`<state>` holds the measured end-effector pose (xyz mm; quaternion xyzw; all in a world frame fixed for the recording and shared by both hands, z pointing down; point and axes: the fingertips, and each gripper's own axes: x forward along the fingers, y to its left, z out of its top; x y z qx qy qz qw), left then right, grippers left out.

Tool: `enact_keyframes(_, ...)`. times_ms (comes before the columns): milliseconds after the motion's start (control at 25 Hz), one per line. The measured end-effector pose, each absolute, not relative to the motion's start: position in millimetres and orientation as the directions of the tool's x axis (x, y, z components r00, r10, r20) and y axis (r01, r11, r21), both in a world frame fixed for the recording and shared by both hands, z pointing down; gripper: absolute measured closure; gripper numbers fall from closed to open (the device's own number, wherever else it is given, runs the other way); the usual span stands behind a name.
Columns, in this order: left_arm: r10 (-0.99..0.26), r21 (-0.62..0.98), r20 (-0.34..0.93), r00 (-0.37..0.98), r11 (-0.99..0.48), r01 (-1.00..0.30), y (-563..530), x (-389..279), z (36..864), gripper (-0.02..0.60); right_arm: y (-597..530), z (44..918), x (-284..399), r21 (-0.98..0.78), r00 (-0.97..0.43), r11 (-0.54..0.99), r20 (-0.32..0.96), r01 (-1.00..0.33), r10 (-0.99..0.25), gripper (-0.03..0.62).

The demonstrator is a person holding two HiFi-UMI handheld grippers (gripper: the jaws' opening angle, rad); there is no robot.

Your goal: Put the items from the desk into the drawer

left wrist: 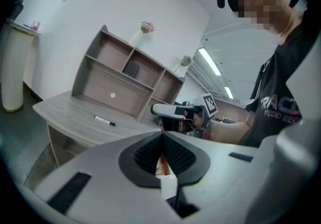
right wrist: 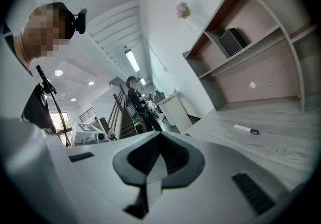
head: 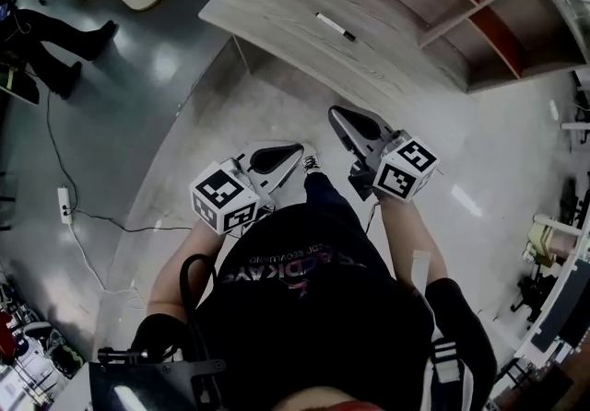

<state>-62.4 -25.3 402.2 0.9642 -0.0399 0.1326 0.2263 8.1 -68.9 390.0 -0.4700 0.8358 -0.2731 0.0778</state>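
Observation:
A black-and-white marker pen (head: 335, 27) lies alone on the curved wooden desk (head: 277, 4), well ahead of both grippers. The same pen (left wrist: 105, 121) shows in the left gripper view and again (right wrist: 246, 129) in the right gripper view. My left gripper (head: 295, 151) is held in the air in front of my body, jaws shut with nothing in them. My right gripper (head: 336, 114) is beside it and a little nearer the desk, also shut and empty. From the left gripper view I see the right gripper (left wrist: 170, 111) from the side. No drawer shows in any view.
A wooden shelf unit (left wrist: 118, 75) stands on the desk's back, with a small black box (left wrist: 131, 69) in one compartment. A person (head: 55, 41) stands on the grey floor at far left. A power strip (head: 63, 202) and its cable lie on the floor.

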Motion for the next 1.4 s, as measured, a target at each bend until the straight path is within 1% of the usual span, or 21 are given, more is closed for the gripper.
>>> enact_keyframes(240, -0.042, 0.417, 0.311, 0.949, -0.892, -0.176, -40, -45, 415, 0.571, -93, 413, 33, -0.557, -0.547, 0.381, 0.163, -0.738, -0.821, 0.582)
enact_keyframes(560, -0.054, 0.418, 0.352, 0.934, -0.884, -0.209, -58, -26, 429, 0.571, -133, 446, 74, -0.499, -0.504, 0.329, 0.268, -0.802, -0.821, 0.582)
enact_keyframes(800, -0.075, 0.449, 0.368, 0.927, -0.858, -0.248, -68, -13, 434, 0.571, -165, 475, 108, -0.528, -0.505, 0.294, 0.316, -0.797, -0.803, 0.580)
enact_keyframes(1040, -0.092, 0.458, 0.411, 0.907, -0.840, -0.293, -74, -11, 447, 0.571, -202, 505, 127, -0.509, -0.518, 0.296, 0.374, -0.808, -0.769, 0.580)
enact_keyframes(1200, -0.106, 0.456, 0.435, 0.894, -0.830, -0.320, -79, -5, 452, 0.571, -225, 532, 134, -0.455, -0.527, 0.323, 0.447, -0.830, -0.723, 0.579)
enact_keyframes(1240, -0.109, 0.457, 0.436, 0.893, -0.829, -0.324, -80, -4, 452, 0.571, -230, 539, 136, -0.430, -0.524, 0.333, 0.473, -0.839, -0.709, 0.573)
enact_keyframes(1320, -0.116, 0.461, 0.435, 0.893, -0.823, -0.331, -83, -1, 451, 0.571, -242, 554, 140, -0.382, -0.516, 0.354, 0.528, -0.854, -0.674, 0.518)
enact_keyframes(1400, -0.124, 0.465, 0.433, 0.893, -0.818, -0.339, -86, 3, 450, 0.571, -253, 571, 145, -0.335, -0.502, 0.374, 0.590, -0.865, -0.632, 0.492)
